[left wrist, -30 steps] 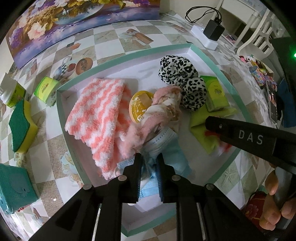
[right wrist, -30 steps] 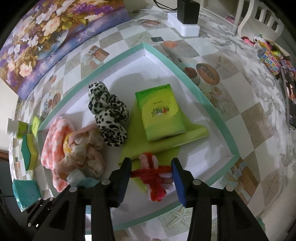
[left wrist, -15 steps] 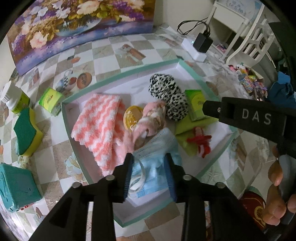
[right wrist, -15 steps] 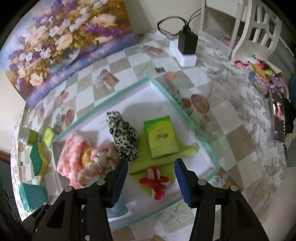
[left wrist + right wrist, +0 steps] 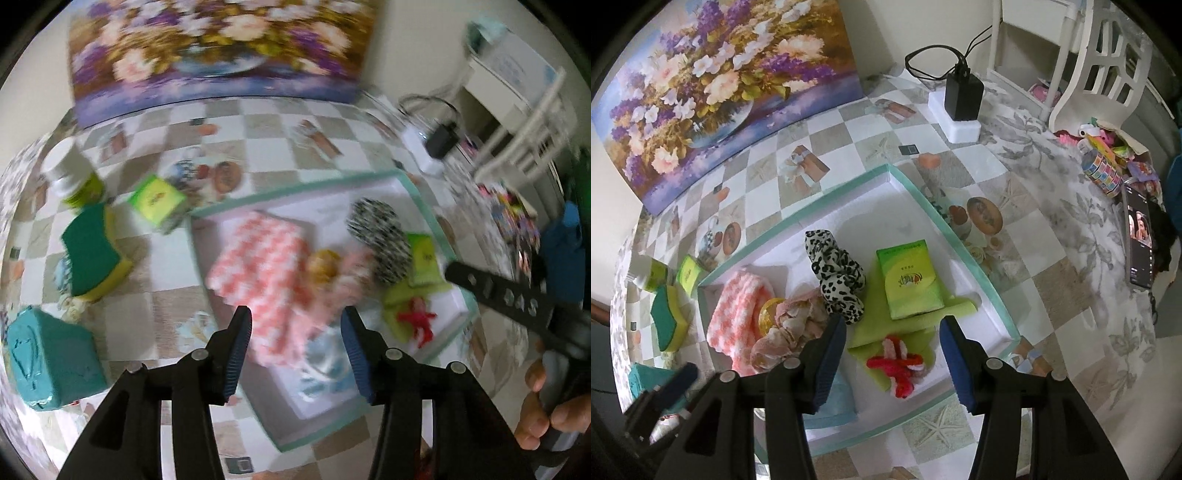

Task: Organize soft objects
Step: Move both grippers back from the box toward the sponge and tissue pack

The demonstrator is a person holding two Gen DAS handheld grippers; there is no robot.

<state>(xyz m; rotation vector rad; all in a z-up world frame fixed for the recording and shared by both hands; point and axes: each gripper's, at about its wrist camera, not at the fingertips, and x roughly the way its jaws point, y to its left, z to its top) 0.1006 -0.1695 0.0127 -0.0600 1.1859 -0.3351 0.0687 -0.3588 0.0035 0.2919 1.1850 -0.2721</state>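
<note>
Inside 1 tray (image 5: 975, 254): 2 scrunchies, 1 tissue pack (image 5: 910, 284), 1 mask (image 5: 325, 373).

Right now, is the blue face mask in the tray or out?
In. The blue face mask lies flat inside the tray, near its front corner, below the open left gripper, whose jaws have just been opening.

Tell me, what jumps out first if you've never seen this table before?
The big flower painting propped at the back of the checkered table catches the eye first. In front of it lies a shallow white tray with a mint rim, filled with soft things: a leopard-print scrunchie in the middle, a pink and white fluffy cloth at its left end, and a red and white yarn bow on a lime green cloth near the front.
</note>
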